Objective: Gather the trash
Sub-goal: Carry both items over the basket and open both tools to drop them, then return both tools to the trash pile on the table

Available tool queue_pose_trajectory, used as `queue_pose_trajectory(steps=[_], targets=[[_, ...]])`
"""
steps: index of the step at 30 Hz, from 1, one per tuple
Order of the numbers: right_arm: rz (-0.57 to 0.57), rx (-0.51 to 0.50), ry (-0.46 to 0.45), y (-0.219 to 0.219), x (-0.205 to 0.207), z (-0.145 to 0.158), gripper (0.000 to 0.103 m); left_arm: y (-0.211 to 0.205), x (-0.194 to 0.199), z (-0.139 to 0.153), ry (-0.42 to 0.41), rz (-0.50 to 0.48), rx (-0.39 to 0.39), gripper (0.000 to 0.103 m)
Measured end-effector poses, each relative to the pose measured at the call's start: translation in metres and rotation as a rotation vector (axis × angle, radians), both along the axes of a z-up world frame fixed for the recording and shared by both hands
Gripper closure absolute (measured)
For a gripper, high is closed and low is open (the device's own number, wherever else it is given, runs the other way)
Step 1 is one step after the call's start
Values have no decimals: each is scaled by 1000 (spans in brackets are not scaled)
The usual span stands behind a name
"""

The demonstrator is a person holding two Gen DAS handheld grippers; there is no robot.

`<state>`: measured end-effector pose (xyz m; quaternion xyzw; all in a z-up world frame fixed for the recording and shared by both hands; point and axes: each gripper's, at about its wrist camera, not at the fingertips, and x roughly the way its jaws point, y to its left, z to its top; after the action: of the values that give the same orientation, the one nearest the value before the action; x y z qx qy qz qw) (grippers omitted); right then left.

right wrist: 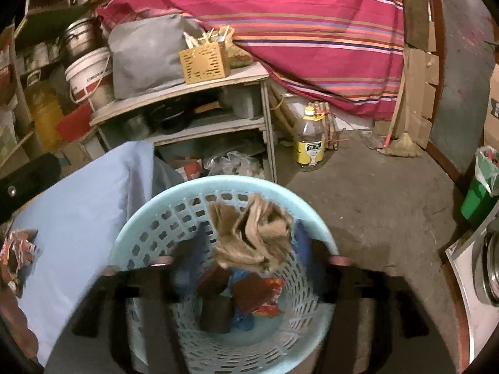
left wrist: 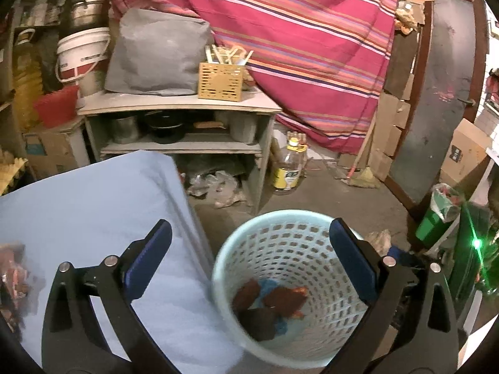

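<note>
A: Item one, the light blue basket (right wrist: pixel 218 280)?

B: Perforated plastic, standing on the concrete floor (right wrist: pixel 374 193), its rim close against the near corner of the desk (right wrist: pixel 78 205), which is covered in a pale blue cloth. In its bottom: dark brown wrappers (right wrist: pixel 249 290), a red-orange packet and something blue.

A: Open room around it?

B: Bare floor to the right of the basket and beyond it, running toward the oil bottle (right wrist: pixel 308 140) and the broom (right wrist: pixel 402 146). Left is closed off by the desk edge; behind stands the grey shelf unit (right wrist: pixel 193 93), with crumpled plastic at its foot.

A: Item two, the right gripper (right wrist: pixel 249 249)?

B: Over the basket mouth, motion-blurred. A crumpled tan paper wad (right wrist: pixel 252 237) sits between its fingers, above the rim and the trash inside. Fingers look spread with gaps on both sides of the wad, though the blur leaves contact uncertain, so I cannot tell whether they grasp it.

A: Item three, the left gripper (left wrist: pixel 249 258)?

B: Fingers spread wide, holding nothing. Left finger over the desk's right edge, right finger over the basket's far rim; the basket opening lies between and below.

A: Remaining trash?

B: A crumpled reddish wrapper (right wrist: pixel 18 252) on the desk near its left edge, well apart from both grippers.
</note>
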<state>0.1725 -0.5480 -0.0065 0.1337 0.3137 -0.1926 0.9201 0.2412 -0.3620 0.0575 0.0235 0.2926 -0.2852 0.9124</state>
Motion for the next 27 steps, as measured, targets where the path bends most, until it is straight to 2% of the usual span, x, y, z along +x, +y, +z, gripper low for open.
queue_pose_trajectory(steps=[1, 6, 10, 16, 27], targets=[[-5, -11, 2, 2, 1, 0, 24, 7, 1, 0, -2, 12, 3, 5], [-11, -35, 36, 16, 11, 0, 23, 49, 7, 3, -8, 75, 1, 5], [-7, -32, 37, 30, 16, 2, 14, 90, 11, 6, -18, 136, 12, 5], [59, -57, 38, 82, 31, 9, 9, 175, 18, 4, -42, 255, 50, 5], [192, -22, -5, 186, 66, 15, 5, 341, 55, -22, -46, 506, 115, 5]])
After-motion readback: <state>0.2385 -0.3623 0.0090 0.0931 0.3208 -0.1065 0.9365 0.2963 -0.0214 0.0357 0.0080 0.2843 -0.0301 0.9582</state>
